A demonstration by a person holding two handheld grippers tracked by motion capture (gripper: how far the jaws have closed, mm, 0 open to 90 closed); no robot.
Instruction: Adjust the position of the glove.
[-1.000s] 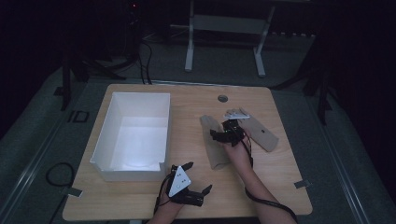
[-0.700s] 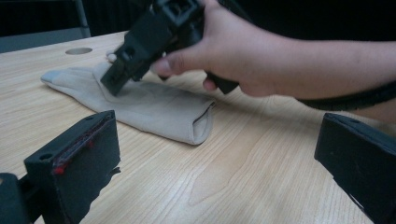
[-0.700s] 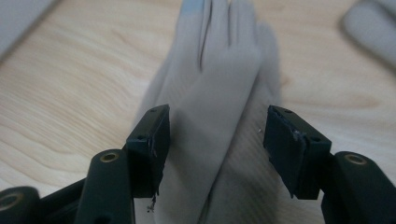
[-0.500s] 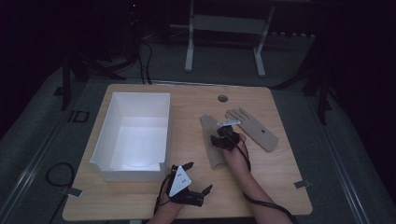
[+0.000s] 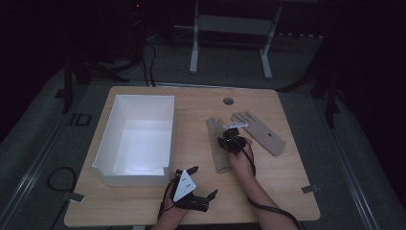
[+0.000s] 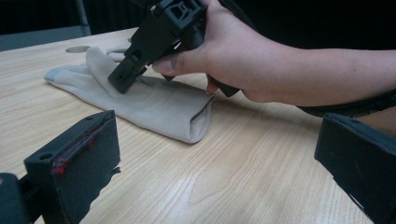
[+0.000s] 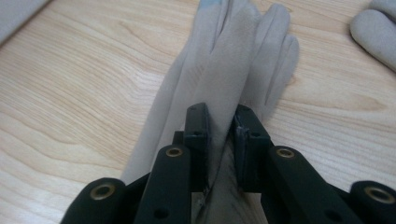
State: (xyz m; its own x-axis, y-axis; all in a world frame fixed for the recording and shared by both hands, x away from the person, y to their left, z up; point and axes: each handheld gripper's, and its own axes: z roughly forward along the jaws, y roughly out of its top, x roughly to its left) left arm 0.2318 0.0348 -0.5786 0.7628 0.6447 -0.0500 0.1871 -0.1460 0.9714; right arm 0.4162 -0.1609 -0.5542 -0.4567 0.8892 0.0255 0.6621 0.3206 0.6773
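Two beige gloves lie flat on the wooden table. The left glove [image 5: 220,162] [image 6: 159,107] [image 7: 233,56] has a fold of fabric raised along its middle. My right gripper [image 5: 230,140] [image 6: 123,79] [image 7: 219,126] points down onto it. Its jaws have just been closing and now pinch that fold between the pads. The other glove [image 5: 261,132] [image 7: 373,32] lies to the right, untouched. My left gripper [image 5: 203,181] [image 6: 217,158] rests near the table's front edge, open, with nothing between its jaws.
A white open box [image 5: 134,177] stands on the left half of the table. A round cable hole [image 5: 228,101] sits near the far edge. A metal stand [image 5: 230,24] is on the floor beyond the table.
The right gripper has shifted slightly toward the person and settled on the left glove. The left gripper has stayed where it was.
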